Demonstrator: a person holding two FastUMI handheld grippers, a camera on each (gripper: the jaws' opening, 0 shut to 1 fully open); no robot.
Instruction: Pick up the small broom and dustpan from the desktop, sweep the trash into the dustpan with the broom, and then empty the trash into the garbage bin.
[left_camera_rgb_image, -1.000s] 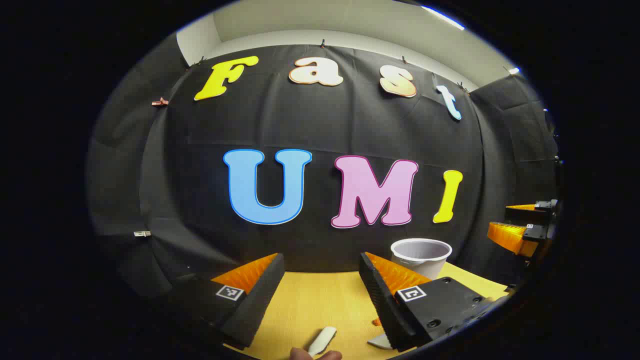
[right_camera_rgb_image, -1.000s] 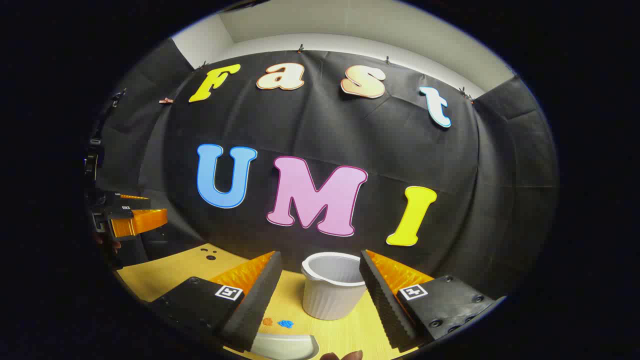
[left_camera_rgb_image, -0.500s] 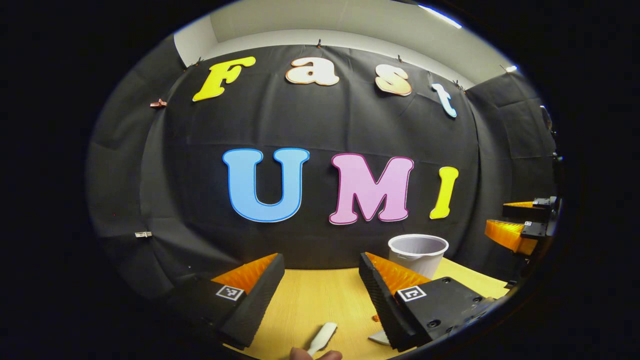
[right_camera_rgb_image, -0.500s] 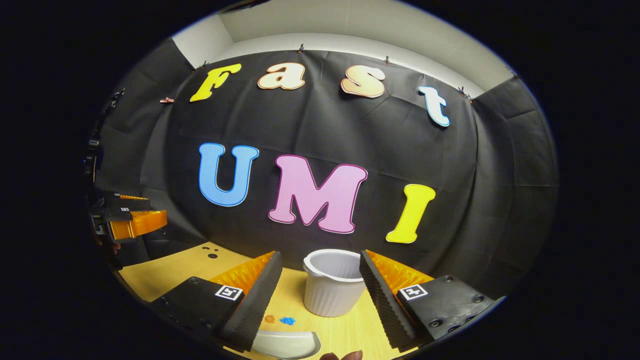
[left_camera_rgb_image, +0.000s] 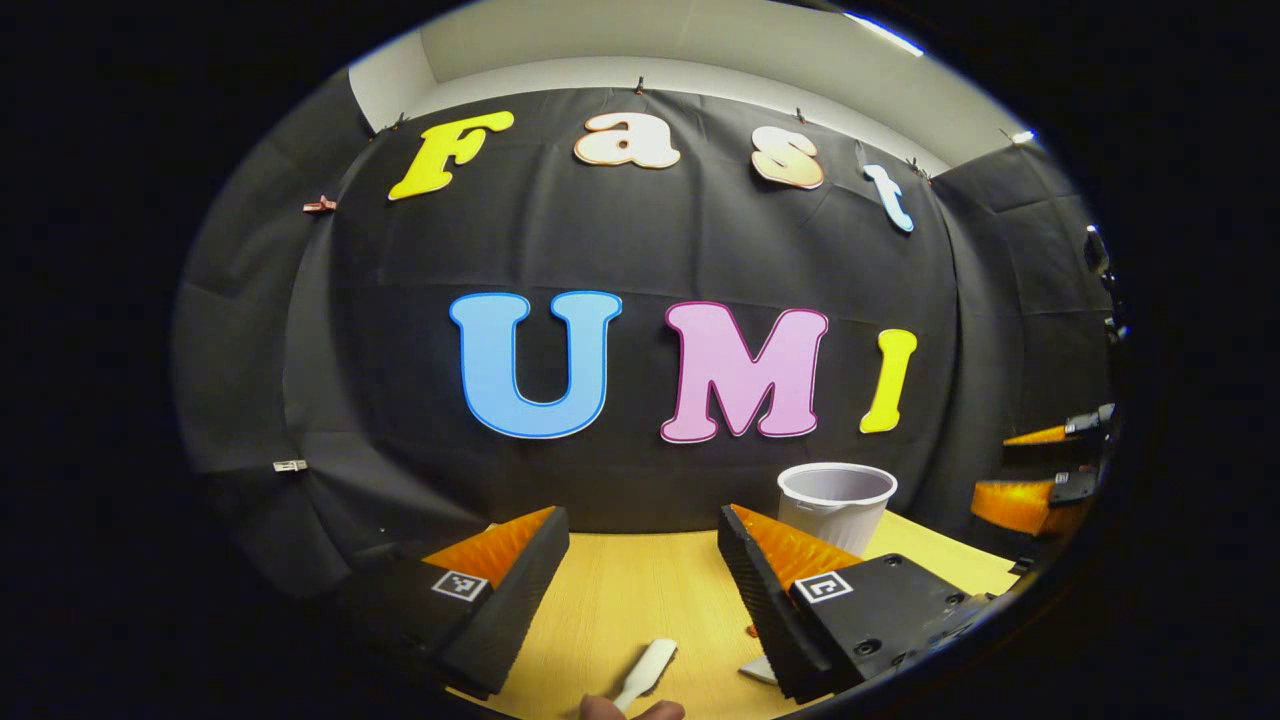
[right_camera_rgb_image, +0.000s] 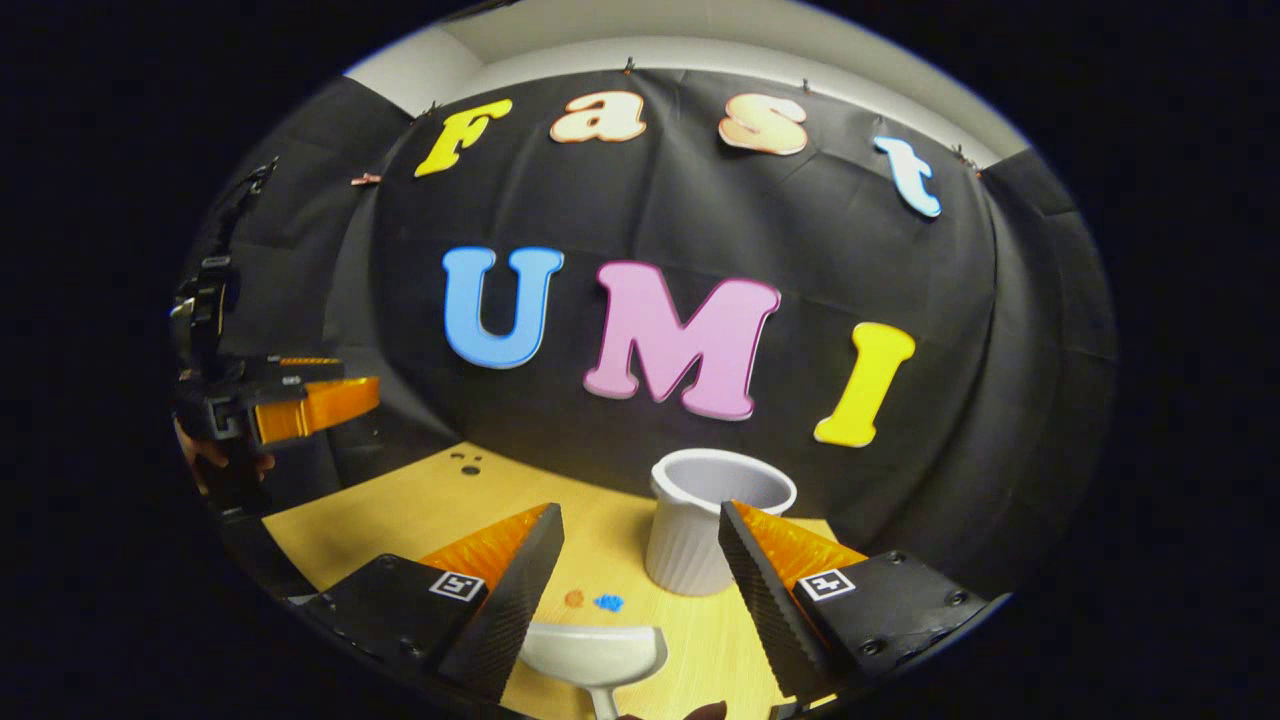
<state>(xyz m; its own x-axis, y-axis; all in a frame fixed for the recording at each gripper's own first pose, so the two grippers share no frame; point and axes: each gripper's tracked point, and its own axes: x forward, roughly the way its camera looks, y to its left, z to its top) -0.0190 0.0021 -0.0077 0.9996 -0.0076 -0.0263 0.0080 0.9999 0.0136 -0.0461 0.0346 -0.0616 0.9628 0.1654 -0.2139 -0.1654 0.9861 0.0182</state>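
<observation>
Both hand-held grippers, left (left_camera_rgb_image: 643, 575) and right (right_camera_rgb_image: 640, 580), spread wide, grasping nothing. White dustpan (right_camera_rgb_image: 594, 655) lying before garbage bin (right_camera_rgb_image: 712, 530), trash (right_camera_rgb_image: 592, 600) between, broom handle (left_camera_rgb_image: 647, 670) alongside. Probably light, rigid plastic; best gripped by handles.

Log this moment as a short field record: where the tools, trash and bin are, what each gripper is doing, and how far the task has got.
surface: yellow desktop
dustpan: white, lying flat before the right gripper, not held
broom: white handle below the left gripper, not held
trash: orange bit and blue bit, beyond the dustpan
garbage bin: white, ribbed, upright
jaws: both pairs open
stage: nothing picked up yet
</observation>
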